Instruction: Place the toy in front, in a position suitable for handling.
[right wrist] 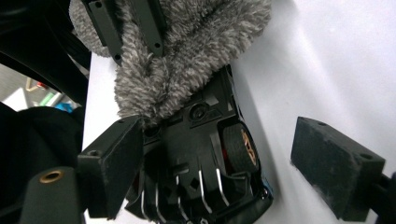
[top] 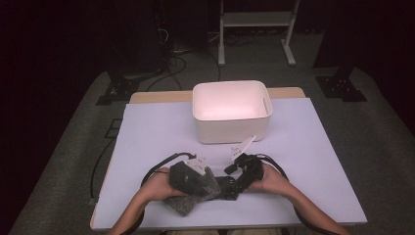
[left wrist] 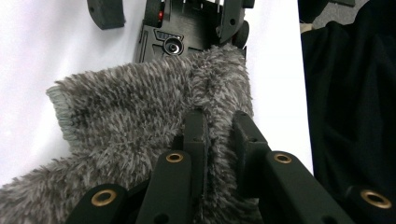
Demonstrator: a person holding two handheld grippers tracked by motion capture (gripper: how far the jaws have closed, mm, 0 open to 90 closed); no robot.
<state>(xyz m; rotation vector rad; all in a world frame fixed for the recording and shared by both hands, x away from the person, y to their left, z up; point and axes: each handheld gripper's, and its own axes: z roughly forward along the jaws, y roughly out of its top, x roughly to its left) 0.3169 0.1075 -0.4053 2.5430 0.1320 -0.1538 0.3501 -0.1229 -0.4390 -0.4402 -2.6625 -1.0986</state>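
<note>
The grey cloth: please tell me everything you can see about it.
The grey cloth is fluffy, with long mottled grey fibres and a smooth hemmed edge at one side. It lies bunched near the table's front edge. The left gripper pinches a fold of it between its fingers. Its far end drapes over an overturned black toy car.

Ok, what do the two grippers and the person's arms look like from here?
Both are black two-jaw tools. The left gripper has slim black jaws with brass-coloured rivets; the right gripper has blocky, foam-like black pads. Each carries a white tag on top and trails a black cable. The forearms are bare.
</note>
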